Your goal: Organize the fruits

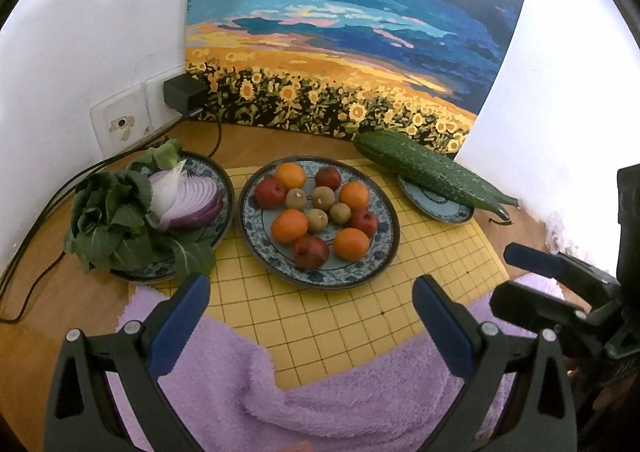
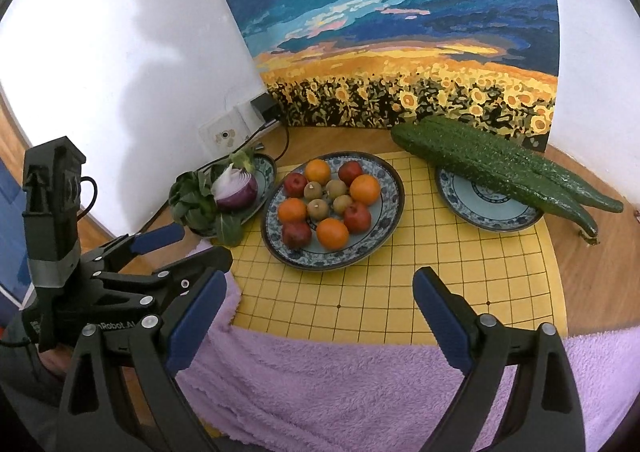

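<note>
Left wrist view: the left gripper (image 1: 310, 306) has its blue pads spread wide with nothing between them, poised over the yellow grid mat (image 1: 340, 316) and the lilac towel (image 1: 320, 392); the right gripper (image 2: 320, 304) stands just as wide and empty in its own view, and its tips show at the right edge of the left view. The fruit plate (image 1: 384, 264) lies straight ahead of both pairs of fingers, farther on across the mat, apart from them. It is round, so it offers no long axis to line up with; each fruit is roundish too. Judging by both views, neither hand is clearly the nearer; the plate sits slightly left of centre for the right hand and about centred for the left.

On the plate, oranges (image 1: 289, 226) and dark red fruits (image 1: 311, 251) alternate around a ring, with small brown fruits (image 1: 317, 221) clustered in the middle; the arrangement already looks orderly, so the sorting seems largely done. To the left a plate carries leafy greens (image 1: 116, 220) and a cut red onion (image 1: 188, 198); far right, two long green gourds (image 2: 500, 168) lie over a smaller plate (image 2: 480, 208).
</note>
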Demonstrator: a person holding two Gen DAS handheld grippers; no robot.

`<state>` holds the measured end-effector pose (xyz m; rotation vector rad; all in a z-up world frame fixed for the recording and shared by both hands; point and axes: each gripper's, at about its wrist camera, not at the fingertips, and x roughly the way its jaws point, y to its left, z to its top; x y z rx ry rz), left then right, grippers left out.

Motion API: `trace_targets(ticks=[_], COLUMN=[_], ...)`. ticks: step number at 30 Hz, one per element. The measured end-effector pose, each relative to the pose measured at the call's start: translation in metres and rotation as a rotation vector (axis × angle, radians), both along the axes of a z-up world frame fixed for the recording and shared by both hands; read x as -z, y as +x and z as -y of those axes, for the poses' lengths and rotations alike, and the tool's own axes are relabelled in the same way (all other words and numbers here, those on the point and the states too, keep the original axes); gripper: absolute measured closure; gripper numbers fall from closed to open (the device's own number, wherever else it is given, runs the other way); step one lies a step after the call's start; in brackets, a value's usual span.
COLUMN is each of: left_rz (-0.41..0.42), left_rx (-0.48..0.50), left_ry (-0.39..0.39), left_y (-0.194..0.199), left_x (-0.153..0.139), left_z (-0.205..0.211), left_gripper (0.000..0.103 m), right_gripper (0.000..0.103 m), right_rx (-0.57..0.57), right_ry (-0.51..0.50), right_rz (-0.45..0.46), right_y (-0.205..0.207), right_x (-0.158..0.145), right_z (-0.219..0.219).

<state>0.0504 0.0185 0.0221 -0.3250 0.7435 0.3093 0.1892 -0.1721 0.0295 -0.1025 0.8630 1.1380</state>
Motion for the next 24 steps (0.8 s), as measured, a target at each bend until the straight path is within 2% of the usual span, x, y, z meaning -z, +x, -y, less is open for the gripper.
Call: trace_targets(ticks=[24], left_rz=[-0.013], left_rx=[-0.005], left_ry=[0.001], left_y=[0.0030], left_x=[0.0035], left_z=[-0.0009], left_gripper=[0.000], right_gripper=[0.007], right_rx=[-0.012], right_ry=[-0.023], right_rz=[-0.016], right_y=[-0.0031], right_x=[0.0043], right_z=[-0.0065])
